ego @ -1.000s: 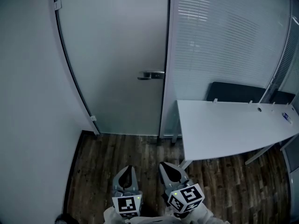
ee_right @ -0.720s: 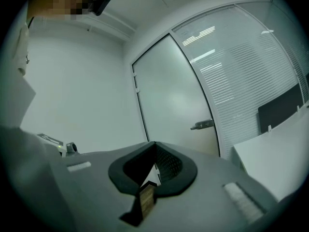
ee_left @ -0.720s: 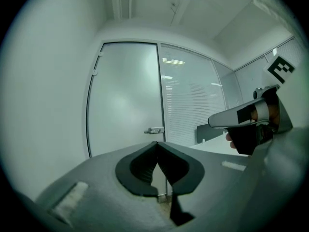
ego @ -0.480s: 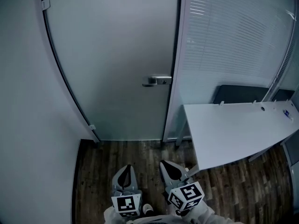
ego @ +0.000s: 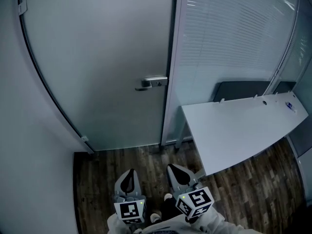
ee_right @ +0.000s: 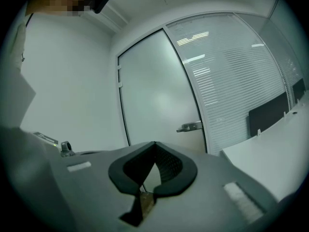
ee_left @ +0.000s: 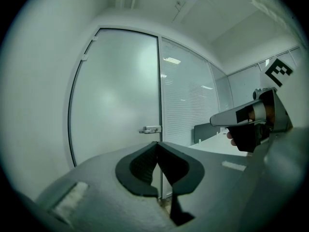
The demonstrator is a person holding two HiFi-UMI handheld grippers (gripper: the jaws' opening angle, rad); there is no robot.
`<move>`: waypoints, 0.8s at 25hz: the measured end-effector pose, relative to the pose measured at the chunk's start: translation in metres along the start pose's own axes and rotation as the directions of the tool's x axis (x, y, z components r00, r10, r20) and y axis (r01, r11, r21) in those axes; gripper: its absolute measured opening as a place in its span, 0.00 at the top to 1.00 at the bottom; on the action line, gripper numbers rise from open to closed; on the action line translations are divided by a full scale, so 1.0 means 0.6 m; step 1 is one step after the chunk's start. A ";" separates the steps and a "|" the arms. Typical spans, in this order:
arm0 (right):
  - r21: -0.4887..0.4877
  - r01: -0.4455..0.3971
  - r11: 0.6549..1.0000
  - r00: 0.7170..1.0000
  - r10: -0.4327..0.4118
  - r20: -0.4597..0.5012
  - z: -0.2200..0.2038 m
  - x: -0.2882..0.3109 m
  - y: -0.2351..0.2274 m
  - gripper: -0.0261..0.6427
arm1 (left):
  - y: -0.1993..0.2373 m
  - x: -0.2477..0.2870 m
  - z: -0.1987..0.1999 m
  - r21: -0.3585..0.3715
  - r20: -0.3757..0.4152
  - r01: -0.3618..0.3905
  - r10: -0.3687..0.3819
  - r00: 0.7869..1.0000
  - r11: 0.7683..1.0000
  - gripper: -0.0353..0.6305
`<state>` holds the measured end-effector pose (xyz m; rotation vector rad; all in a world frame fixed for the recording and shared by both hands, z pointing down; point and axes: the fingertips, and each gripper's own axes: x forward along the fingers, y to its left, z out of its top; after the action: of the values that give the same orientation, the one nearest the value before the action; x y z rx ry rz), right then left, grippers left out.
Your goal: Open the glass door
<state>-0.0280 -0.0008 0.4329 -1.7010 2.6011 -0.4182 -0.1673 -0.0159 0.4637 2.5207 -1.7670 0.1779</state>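
Floorboards (ego: 122, 165) of dark wood meet a white table (ego: 243, 126) at 3 o'clock. The tall frosted glass door (ego: 97, 57) stands shut at 12 o'clock, its silver handle (ego: 151, 83) lying flat and pointing to 9 o'clock. The left gripper (ego: 129, 171) and right gripper (ego: 173, 167) are closed and empty.

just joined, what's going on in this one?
A person with a gripper in each hand stands facing the closed frosted glass door. The left gripper and right gripper are both shut and empty, held low over the wood floor, well short of the door handle. A white desk sits to the right. The handle is untouched and the door is not yet opened.
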 end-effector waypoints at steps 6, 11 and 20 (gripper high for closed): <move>0.025 0.020 0.999 1.000 -0.020 -0.009 -0.010 0.065 -0.060 0.95 | -0.004 0.082 -0.012 0.004 -0.015 0.026 -0.026 1.000 1.000 0.94; 0.036 -0.017 0.999 1.000 0.016 0.009 0.015 0.164 -0.102 0.95 | 0.032 0.180 -0.005 0.030 -0.030 -0.005 0.006 1.000 1.000 0.94; 0.050 -0.033 0.998 0.999 0.032 0.025 0.081 0.316 -0.228 0.95 | 0.049 0.390 0.049 0.075 -0.012 -0.019 0.020 1.000 0.997 0.94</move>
<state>0.0238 -0.2337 0.4434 -1.6354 2.5748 -0.4560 -0.1144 -0.2477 0.4642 2.5469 -1.8146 0.2661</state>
